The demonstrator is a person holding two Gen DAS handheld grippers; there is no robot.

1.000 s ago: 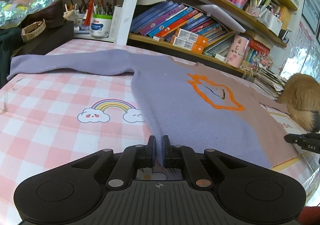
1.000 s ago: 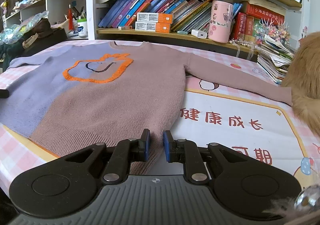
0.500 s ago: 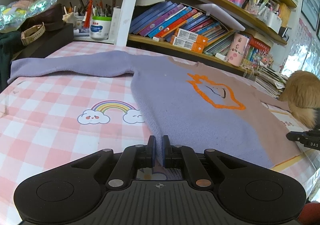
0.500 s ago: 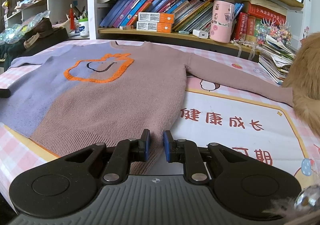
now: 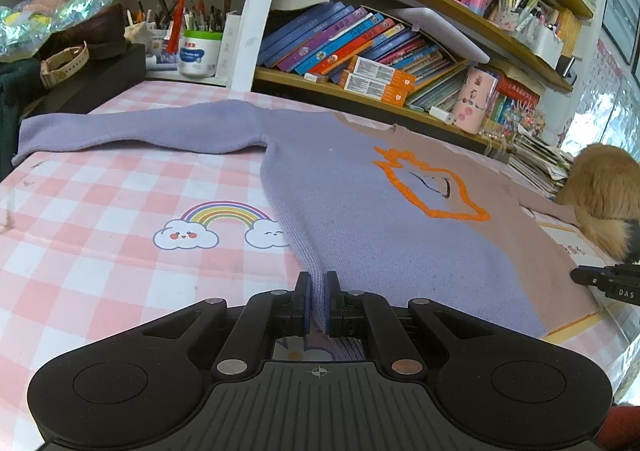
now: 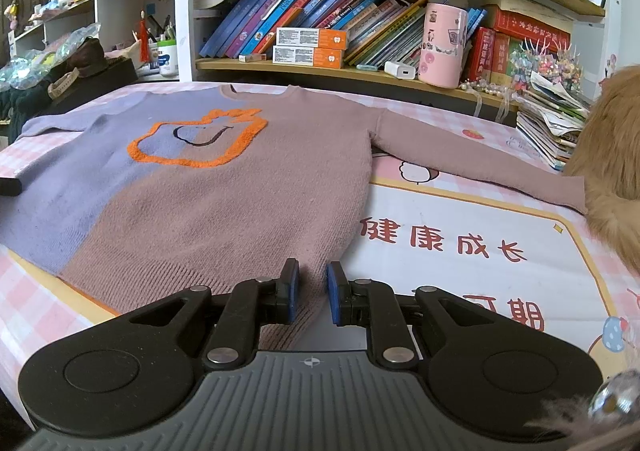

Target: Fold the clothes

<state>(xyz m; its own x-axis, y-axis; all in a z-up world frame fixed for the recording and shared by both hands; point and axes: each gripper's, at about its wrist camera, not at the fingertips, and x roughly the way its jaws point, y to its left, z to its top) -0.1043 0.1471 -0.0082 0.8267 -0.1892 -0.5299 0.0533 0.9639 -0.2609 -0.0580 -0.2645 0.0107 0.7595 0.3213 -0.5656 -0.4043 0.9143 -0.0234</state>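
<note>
- The sweater (image 6: 224, 187) lies flat and face up on the table (image 5: 100, 211), as a second ago: nothing in its spread has shifted, both sleeves out to the sides.
- It is a soft ribbed knit, half lilac and half dusty brown, with a fuzzy orange outline motif (image 6: 200, 143) on the chest.
- The left gripper (image 5: 316, 301) stays clenched on the lilac bottom corner of the hem, its blue pads pinching the knit.
- The right gripper (image 6: 313, 291) remains clamped on the brown hem corner, a fold of knit between its pads.
- The table wears a smooth pink-and-white checked cloth with a rainbow print (image 5: 222, 225).
- A furry ginger animal (image 6: 616, 171) lies by the brown cuff; slanted books (image 6: 304, 23) fill the shelf behind.
</note>
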